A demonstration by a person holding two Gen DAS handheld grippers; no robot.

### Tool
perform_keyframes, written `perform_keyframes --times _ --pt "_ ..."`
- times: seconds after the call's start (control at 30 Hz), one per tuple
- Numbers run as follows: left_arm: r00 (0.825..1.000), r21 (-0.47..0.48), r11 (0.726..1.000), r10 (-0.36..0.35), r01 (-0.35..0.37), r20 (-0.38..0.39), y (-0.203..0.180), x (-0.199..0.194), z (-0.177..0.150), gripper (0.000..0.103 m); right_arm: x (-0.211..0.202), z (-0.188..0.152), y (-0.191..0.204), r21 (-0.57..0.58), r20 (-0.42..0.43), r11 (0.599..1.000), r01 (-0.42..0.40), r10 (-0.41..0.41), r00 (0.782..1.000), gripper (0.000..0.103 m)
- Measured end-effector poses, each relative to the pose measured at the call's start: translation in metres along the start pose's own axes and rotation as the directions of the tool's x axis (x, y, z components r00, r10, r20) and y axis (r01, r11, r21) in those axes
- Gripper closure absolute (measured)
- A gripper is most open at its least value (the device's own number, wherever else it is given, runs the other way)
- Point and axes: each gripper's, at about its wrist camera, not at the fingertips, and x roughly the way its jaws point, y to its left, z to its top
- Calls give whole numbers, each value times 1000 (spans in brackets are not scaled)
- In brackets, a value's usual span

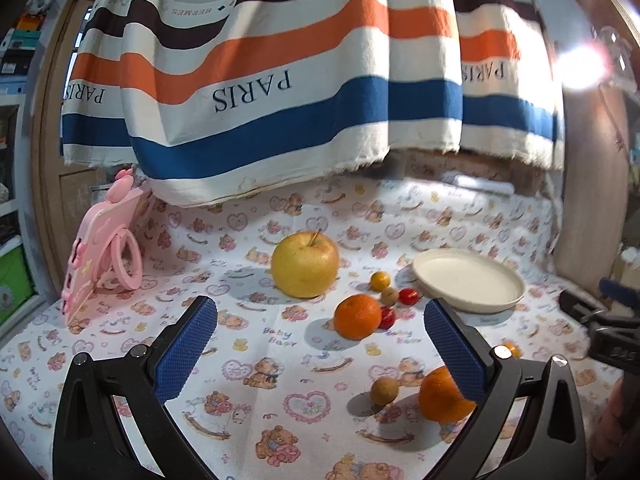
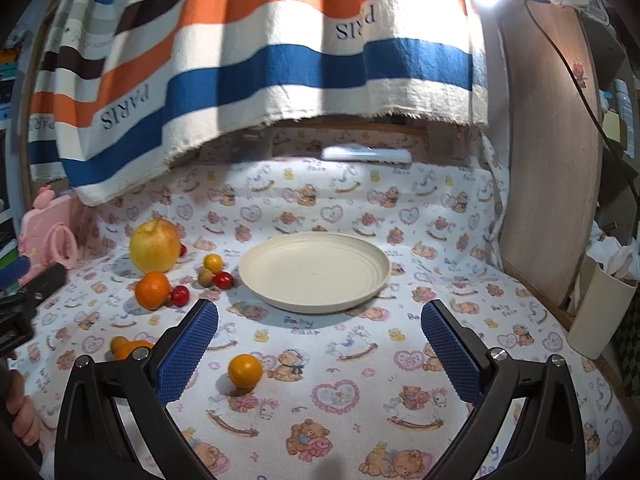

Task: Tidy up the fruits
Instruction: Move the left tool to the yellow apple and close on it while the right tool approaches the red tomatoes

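1. While looking along the left tool (image 1: 320, 334), seen wide open with both blue pads apart and nothing between them. Resting on the bear-print cloth (image 1: 280, 364) of the desk: a big yellow apple (image 1: 305, 264) toward the back, an orange (image 1: 357, 316) in front of it and to the right, touching a small red fruit (image 1: 387, 317). Just behind these, a small yellow fruit (image 1: 380, 280), a brownish one (image 1: 389, 295) and another red one (image 1: 408, 295), close to the left rim of the cream plate (image 1: 468, 280). Nearer to the camera, a brown round fruit (image 1: 384, 390) beside a second orange (image 1: 442, 396), partly hidden by the right pad. Standing at far left, a pink stand with ring (image 1: 102, 258). Hanging above, a striped curtain (image 1: 280, 80).

2. Through the right view, the right tool (image 2: 319, 330) also spread fully, gripping nothing. Directly ahead and well apart from the pads, the plate (image 2: 314, 270), holding no fruit. Lying between the pads on the cloth, a small orange-yellow fruit (image 2: 245, 370). Left of the plate, the apple (image 2: 155, 245) with the other fruits grouped in front of it.
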Motion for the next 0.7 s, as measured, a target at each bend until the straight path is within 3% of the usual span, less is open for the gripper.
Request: perform_keyframes --times 0.07,0.23,0.33,0.37,0.43,0.57,0.63,0.7 --pt "999 -2 999 -38 38 29 4 -8 4 0 3 0 -1 -7 -23 1000 20 -20 1000 1" --pt "999 92 995 28 -32 45 4 -23 32 0 -6 16 -12 1 13 999 54 -54 998 1" --pt "997 99 993 63 -66 38 8 -27 55 0 -10 42 -18 -25 -20 1000 2 -2 1000 1" --pt "999 97 994 43 -46 29 9 -27 63 0 -12 54 -19 -35 -16 999 -14 14 1000 1" --pt "999 93 996 5 -9 35 11 -28 77 0 -14 73 -20 -52 9 999 -5 6 1000 1" --pt "996 115 993 25 -34 81 2 -24 108 0 -18 115 -14 -73 77 997 26 -21 997 1" --pt "995 156 987 28 -42 91 -8 -18 124 0 -17 133 -15 -46 116 999 -29 34 993 1" --pt "986 211 968 109 -134 126 -23 -14 138 0 -13 147 -18 4 165 994 -110 107 980 1"
